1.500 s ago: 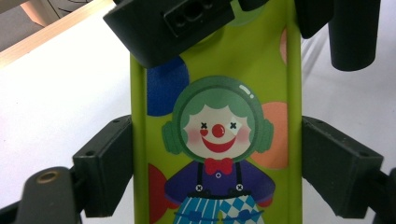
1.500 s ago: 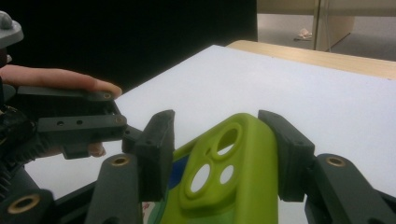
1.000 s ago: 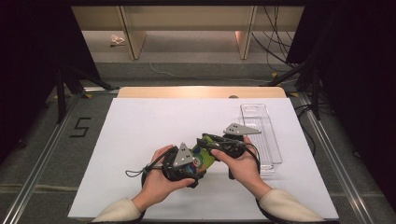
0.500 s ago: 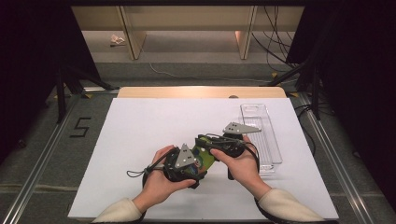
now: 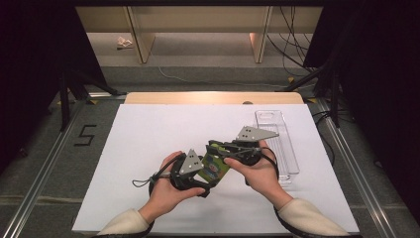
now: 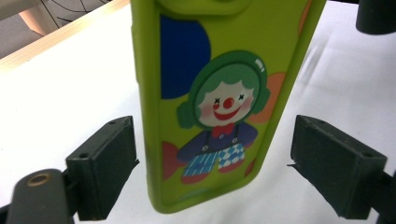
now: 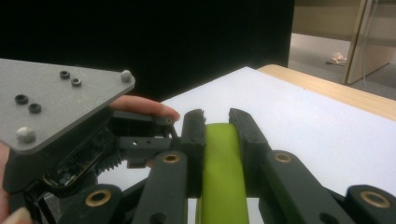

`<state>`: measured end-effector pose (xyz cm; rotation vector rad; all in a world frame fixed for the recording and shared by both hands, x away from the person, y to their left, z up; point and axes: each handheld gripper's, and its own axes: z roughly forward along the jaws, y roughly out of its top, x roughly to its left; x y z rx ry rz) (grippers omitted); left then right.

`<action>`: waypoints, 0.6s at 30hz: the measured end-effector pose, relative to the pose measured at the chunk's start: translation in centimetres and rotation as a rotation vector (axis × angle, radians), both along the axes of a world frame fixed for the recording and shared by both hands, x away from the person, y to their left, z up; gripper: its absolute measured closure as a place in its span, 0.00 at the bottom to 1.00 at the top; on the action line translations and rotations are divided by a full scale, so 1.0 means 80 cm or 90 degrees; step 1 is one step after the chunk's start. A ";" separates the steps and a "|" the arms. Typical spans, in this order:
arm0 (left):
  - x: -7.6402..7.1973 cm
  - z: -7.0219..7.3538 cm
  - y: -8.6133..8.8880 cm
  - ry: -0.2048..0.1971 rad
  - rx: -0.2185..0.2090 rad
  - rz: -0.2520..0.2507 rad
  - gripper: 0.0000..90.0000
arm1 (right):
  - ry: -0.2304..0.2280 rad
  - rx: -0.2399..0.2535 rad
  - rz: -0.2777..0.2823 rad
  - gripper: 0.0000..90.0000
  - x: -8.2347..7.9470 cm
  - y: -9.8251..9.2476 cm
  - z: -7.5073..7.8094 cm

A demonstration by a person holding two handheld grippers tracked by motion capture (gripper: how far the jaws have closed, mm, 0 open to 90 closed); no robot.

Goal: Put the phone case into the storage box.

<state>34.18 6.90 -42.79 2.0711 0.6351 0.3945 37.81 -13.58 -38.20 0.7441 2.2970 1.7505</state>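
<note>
A lime-green phone case (image 5: 216, 167) printed with a clown hangs just above the white table sheet, between my two grippers. My right gripper (image 5: 218, 151) comes in from the right and is shut on the case's edge; in the right gripper view its jaws (image 7: 217, 119) clamp the green edge (image 7: 222, 177). In the left gripper view the case (image 6: 219, 102) stands upright between the jaws of my left gripper (image 6: 224, 163). That gripper is open, with a gap between the case and each of its pads (image 6: 105, 168).
A clear plastic tray (image 5: 277, 144) lies on the right side of the white sheet (image 5: 163, 129). A wooden strip (image 5: 213, 97) runs along the table's far edge. Metal rails border the table on both sides.
</note>
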 end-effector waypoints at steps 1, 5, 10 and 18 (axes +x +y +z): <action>0.000 0.000 0.000 -0.001 -0.002 0.000 0.16 | -0.004 -0.006 0.002 0.86 0.000 0.000 0.001; 0.002 0.000 0.002 -0.001 -0.003 0.000 0.17 | -0.015 -0.016 0.008 0.86 0.000 -0.001 0.003; 0.003 -0.001 0.004 -0.003 -0.003 0.000 0.17 | -0.036 -0.044 0.025 0.86 0.000 -0.002 0.008; 0.004 -0.002 0.004 -0.004 -0.002 -0.001 0.17 | -0.057 -0.079 0.061 0.86 0.000 -0.003 0.013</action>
